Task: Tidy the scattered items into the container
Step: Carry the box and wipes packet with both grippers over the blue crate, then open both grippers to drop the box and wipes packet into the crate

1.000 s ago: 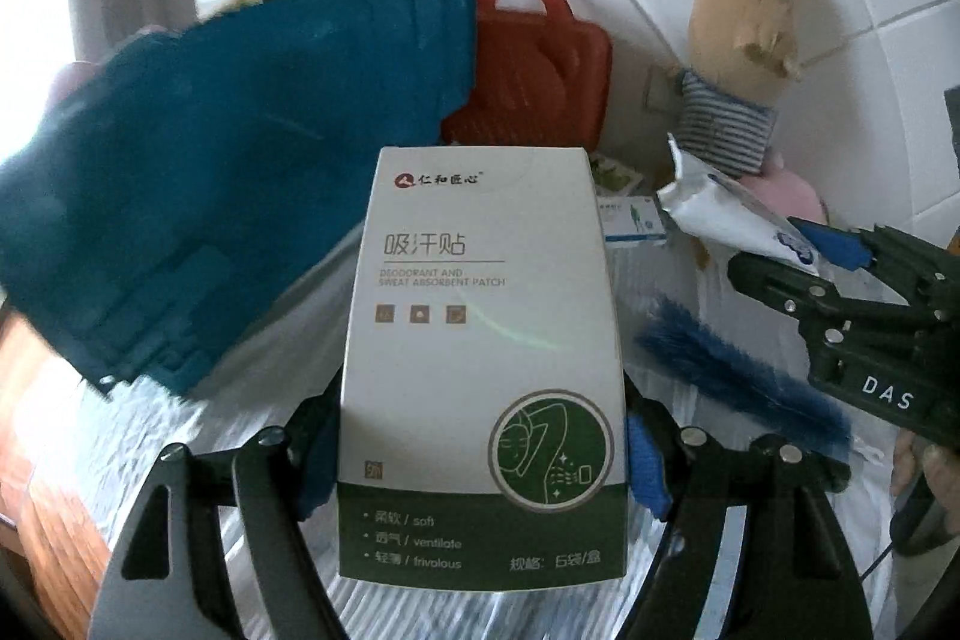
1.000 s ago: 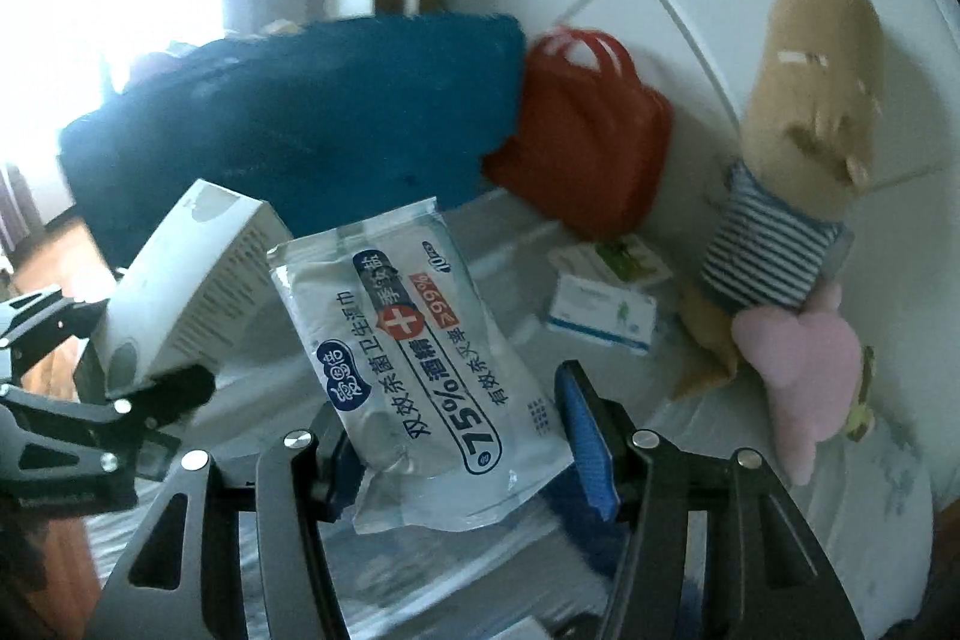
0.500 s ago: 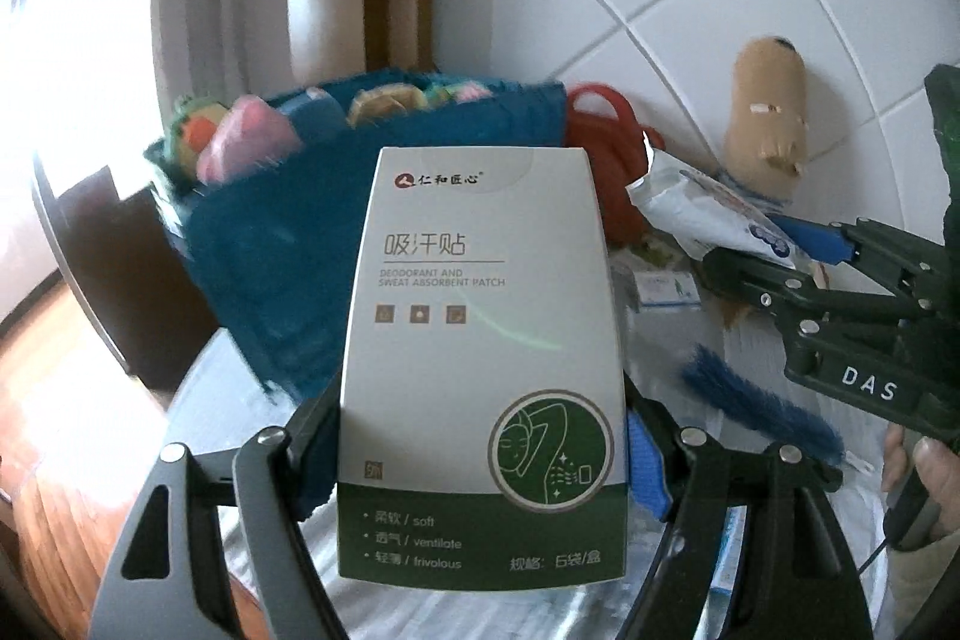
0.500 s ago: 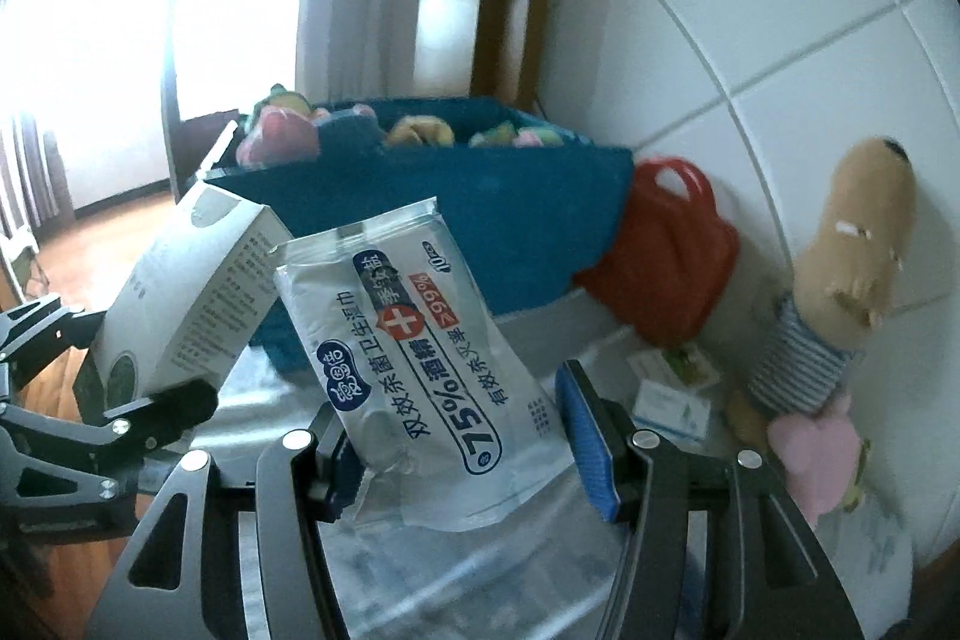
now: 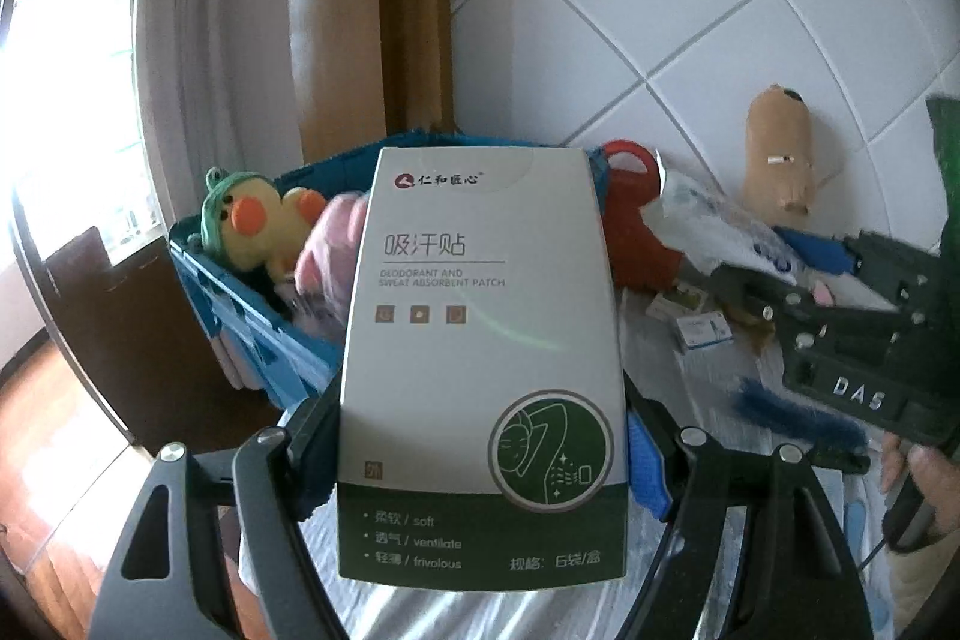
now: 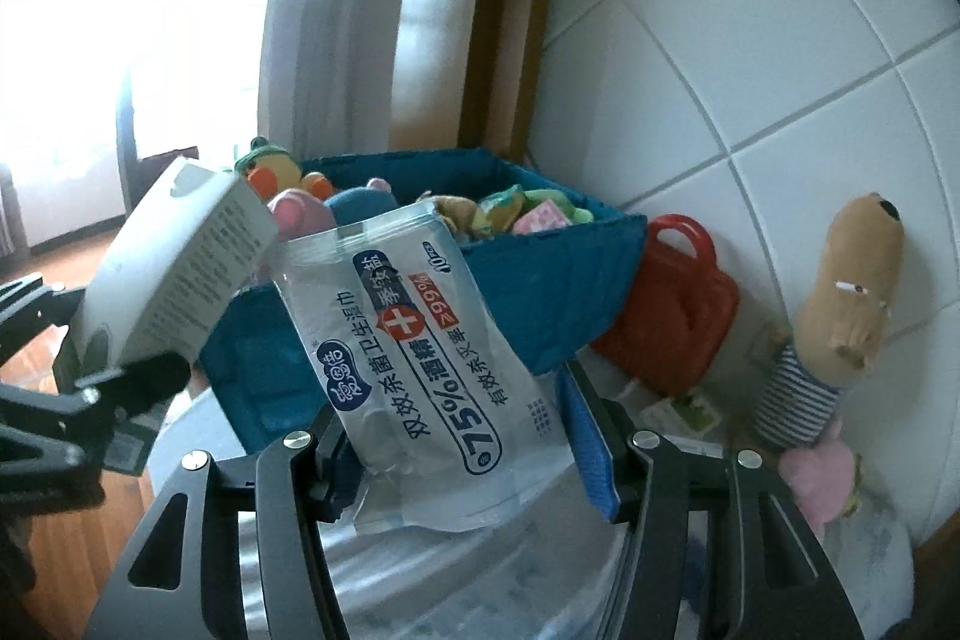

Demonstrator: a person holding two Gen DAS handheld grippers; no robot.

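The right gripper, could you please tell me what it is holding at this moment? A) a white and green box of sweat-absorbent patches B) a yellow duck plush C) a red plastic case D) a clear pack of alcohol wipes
D: in the right wrist view the right gripper has its fingers shut on the pack of alcohol wipes, while the white and green box sits in the left gripper.
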